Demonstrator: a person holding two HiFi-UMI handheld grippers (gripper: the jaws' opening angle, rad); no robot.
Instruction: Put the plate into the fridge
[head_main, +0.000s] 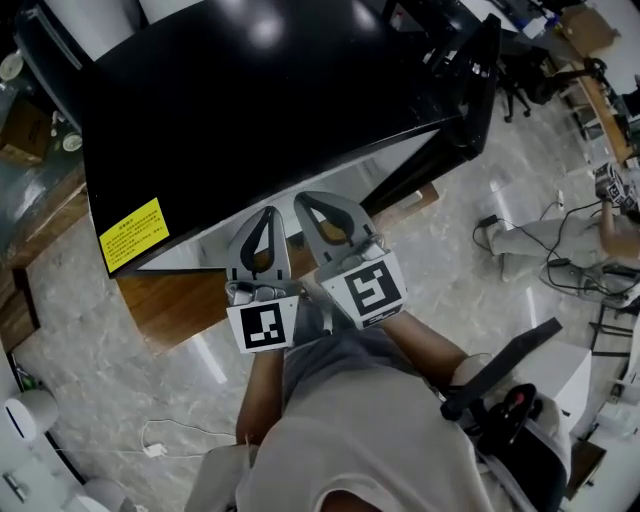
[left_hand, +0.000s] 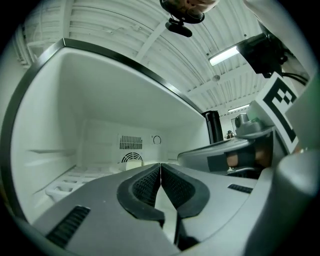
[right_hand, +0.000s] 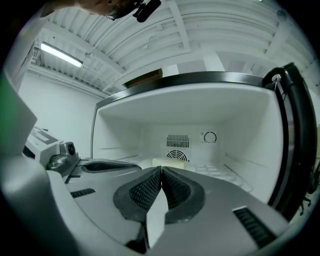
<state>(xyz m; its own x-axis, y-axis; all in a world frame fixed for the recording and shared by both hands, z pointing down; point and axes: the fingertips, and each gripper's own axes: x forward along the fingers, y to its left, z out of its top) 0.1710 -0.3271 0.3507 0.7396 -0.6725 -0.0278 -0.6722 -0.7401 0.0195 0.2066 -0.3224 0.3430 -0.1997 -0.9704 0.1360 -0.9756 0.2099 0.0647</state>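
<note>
In the head view, the left gripper (head_main: 269, 212) and the right gripper (head_main: 302, 198) sat side by side, both pointing into the open black fridge (head_main: 280, 90). Its door (head_main: 478, 80) stood swung out to the right. A yellow label (head_main: 133, 234) was stuck on the fridge top near its front left corner.

In the left gripper view, the left gripper (left_hand: 160, 165) had its fingers (left_hand: 142, 187) closed tip to tip with nothing between them. It sat at the mouth of the white fridge compartment (left_hand: 100, 100). Far back, under the round fan vent (left_hand: 132, 158), a pale flat thing that looked to be the plate (left_hand: 131, 165) lay on the wire shelf (left_hand: 65, 182). It was well ahead of the fingertips and apart from them. The right gripper (left_hand: 235, 155) showed close by on the right.

In the right gripper view, the right gripper (right_hand: 161, 169) also had its fingers (right_hand: 177, 190) shut against each other and empty. The plate (right_hand: 167, 162) rested at the back of the shelf (right_hand: 225, 175), just in front of the fan vent (right_hand: 177, 156). It lay straight beyond the closed tips and was not touched by them. The left gripper (right_hand: 100, 165) lay alongside at the left, and the dark door edge (right_hand: 295, 140) framed the right.
</note>
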